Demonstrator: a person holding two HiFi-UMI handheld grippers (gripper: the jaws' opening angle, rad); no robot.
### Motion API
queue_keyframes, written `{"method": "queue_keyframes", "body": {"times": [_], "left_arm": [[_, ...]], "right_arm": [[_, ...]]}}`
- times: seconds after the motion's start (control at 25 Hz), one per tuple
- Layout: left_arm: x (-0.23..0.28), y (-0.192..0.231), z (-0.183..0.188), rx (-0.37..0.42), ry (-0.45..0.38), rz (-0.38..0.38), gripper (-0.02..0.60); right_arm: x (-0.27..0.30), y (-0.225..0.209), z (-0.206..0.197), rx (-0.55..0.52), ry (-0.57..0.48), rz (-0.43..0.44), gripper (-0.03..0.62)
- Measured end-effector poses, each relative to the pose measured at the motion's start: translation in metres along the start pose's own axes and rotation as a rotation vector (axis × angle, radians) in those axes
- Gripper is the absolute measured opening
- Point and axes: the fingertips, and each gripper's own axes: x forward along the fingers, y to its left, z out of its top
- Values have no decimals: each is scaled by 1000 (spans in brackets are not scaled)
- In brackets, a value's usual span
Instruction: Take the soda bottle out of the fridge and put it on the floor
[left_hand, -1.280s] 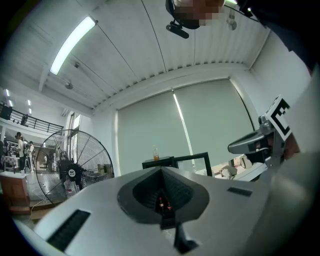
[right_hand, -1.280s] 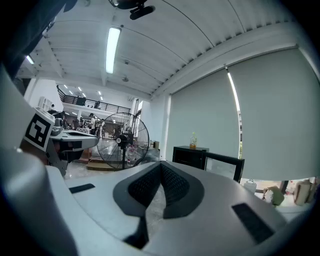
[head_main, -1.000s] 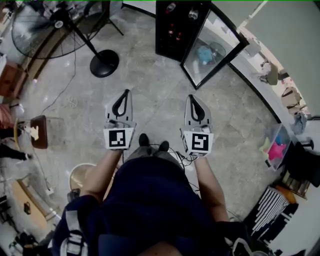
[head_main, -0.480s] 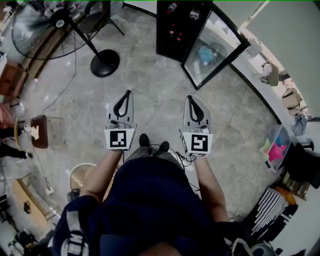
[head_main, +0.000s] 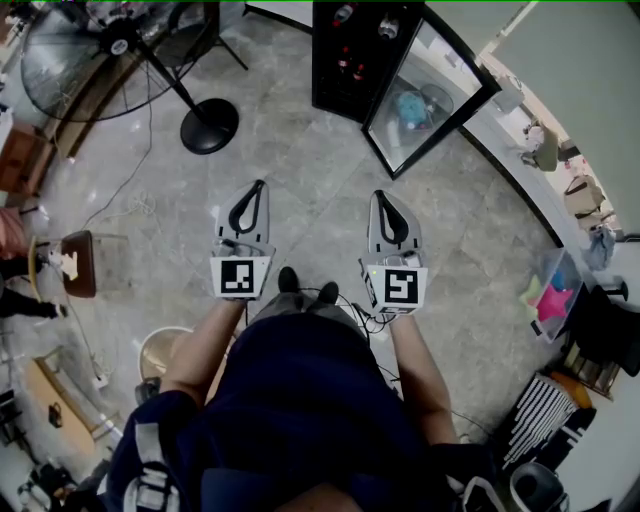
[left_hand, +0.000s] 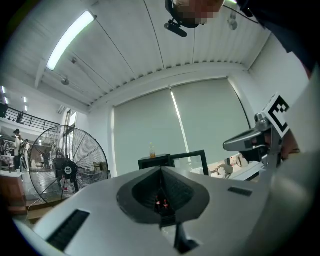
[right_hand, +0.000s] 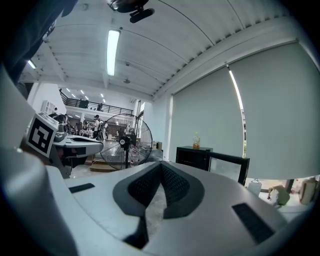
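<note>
STANDOFF AT THE FRIDGE: A person waits on the stone floor (head_main: 300, 170) well short of the fridge (head_main: 352, 60), a gripper level in each hand and the job apparently not yet begun. Far left of the fridge stands a pedestal fan (head_main: 75, 55). The left gripper (head_main: 257, 187) points toward the fridge, jaws pressed together on nothing. The right gripper (head_main: 381, 196) beside it is likewise closed and empty. The glass door (head_main: 430, 90) hangs open on the fridge's right side, presumably to clear the way to the shelves. The soda bottles (left_hand: 158, 203), red-labelled, sit inside the fridge on a shelf. A pale bottle (right_hand: 196, 141) stands on top of the fridge. The only print visible is the black-and-white code on each marker cube (head_main: 238, 277); the bottle labels are too small to read.
</note>
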Motion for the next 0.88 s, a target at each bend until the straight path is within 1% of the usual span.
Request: {"method": "queue_keyframes", "body": {"times": [0.16,0.4,0.44,0.48,0.52,0.6,0.72,0.88], "left_arm": [[3,-3,-2,0,15,-15,26],[4,-3,3,6,-4,-26,32],[5,-3,4,2,-9,-34,58],[6,-4,3,-5,-7,-41,133],[8,-5,3,-14,-2,-45,176],[11,-6,1,-21,7,-45,204],[13,-6,2,-15,1,-43,265],[14,-7,8,-19,-33,-38,291]], "right_arm": [[1,-2,-2,-1,4,-1,18],[-2,-1,0,-5,-1,-4,18],[-3,-1,0,-6,0,-5,18],[-3,-1,0,-6,2,-5,18],[-3,-2,0,-4,5,-6,18],[-4,-5,-1,-1,10,-6,18],[-6,-8,-2,4,17,-6,18],[-7,-12,-3,8,14,-10,18]]}}
